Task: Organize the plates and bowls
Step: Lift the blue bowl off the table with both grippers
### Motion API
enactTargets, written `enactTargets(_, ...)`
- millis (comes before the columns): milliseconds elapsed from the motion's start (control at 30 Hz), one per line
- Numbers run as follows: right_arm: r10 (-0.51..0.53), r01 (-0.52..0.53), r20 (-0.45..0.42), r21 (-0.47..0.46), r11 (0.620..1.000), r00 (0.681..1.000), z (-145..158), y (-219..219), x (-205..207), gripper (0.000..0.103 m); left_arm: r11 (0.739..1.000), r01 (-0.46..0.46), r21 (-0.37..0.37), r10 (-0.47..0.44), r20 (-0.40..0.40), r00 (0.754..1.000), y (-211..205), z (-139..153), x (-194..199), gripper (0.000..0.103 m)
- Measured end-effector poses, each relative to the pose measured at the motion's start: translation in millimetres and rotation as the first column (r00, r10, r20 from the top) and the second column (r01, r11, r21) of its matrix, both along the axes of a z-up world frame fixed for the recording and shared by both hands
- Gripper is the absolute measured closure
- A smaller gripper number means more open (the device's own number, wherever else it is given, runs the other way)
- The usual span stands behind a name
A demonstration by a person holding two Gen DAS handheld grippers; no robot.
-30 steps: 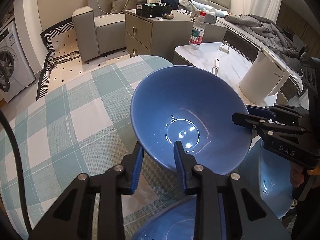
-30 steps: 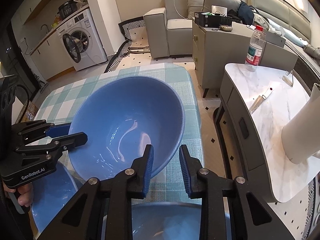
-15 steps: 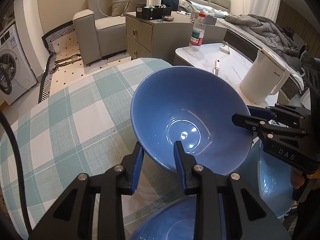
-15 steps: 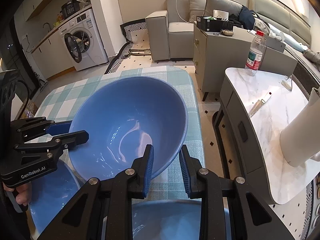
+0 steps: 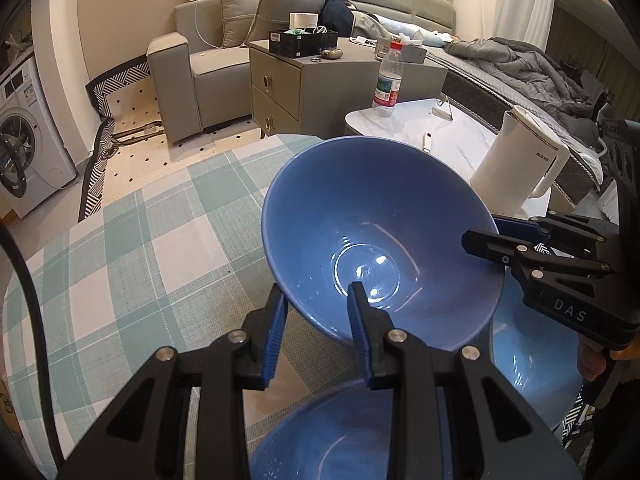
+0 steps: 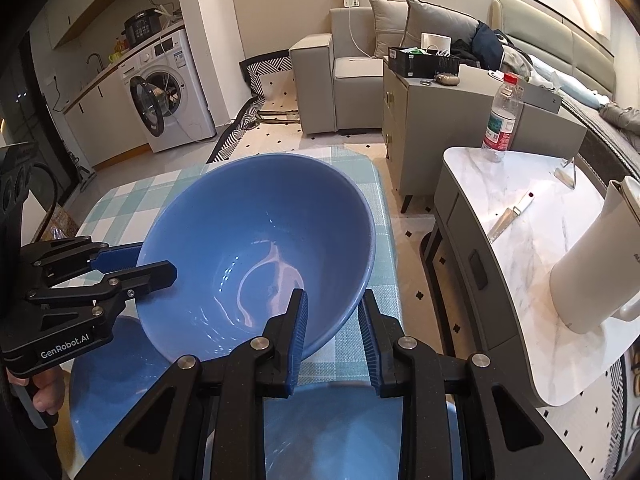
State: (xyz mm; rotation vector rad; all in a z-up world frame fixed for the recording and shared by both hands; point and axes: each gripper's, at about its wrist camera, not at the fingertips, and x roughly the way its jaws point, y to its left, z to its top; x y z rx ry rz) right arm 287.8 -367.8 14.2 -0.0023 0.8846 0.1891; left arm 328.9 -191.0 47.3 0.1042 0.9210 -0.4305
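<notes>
Gripping one blue bowl (image 5: 380,240) with both jaws; only the right view shows the washing machine's open door (image 6: 146,106).

The left gripper (image 5: 316,332) is showing matte black angular arms with triangular cut-outs, round silver screws at the joints, and ribbed blue pads (image 5: 276,336) lining its two fingers. A black cable (image 5: 30,300) is curving along its left edge. From the right wrist view its side is wearing white lettering — "GenRobot.AI" — and bare fingers (image 6: 46,392) are wrapping a grey handle below.

The right gripper (image 6: 334,336) is looking the same: black arms, silver screws, blue ribbed pads (image 6: 300,332). Its side is carrying "DAS" in pale letters — small dark screws are dotting it.
</notes>
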Motion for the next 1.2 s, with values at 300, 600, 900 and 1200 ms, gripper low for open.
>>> enactTargets(300,0.004,-0.004,0.035,0.007,1.000,0.999,14.2,1.9,-15.8,0.076,1.000,-0.006,-0.007,0.006,0.029,1.000,2.5,12.7,-12.6,0.074)
enactTargets(600,0.004,-0.005,0.071,0.011,1.000,0.997,32.4,3.1,-35.3,0.076,1.000,-0.009,-0.016,0.010,0.061,0.998,4.5,27.7,-30.0,0.074)
enactTargets(900,0.008,-0.009,0.108,0.013,1.000,0.994,49.0,6.7,-57.1,0.076,1.000,-0.014,-0.024,0.016,0.094,0.995,8.4,43.2,-47.1,0.074)
enactTargets(1200,0.008,-0.010,0.144,0.011,1.000,0.990,66.1,10.6,-84.0,0.076,0.999,-0.009,-0.035,0.013,0.126,0.992,12.4,55.1,-70.2,0.074)
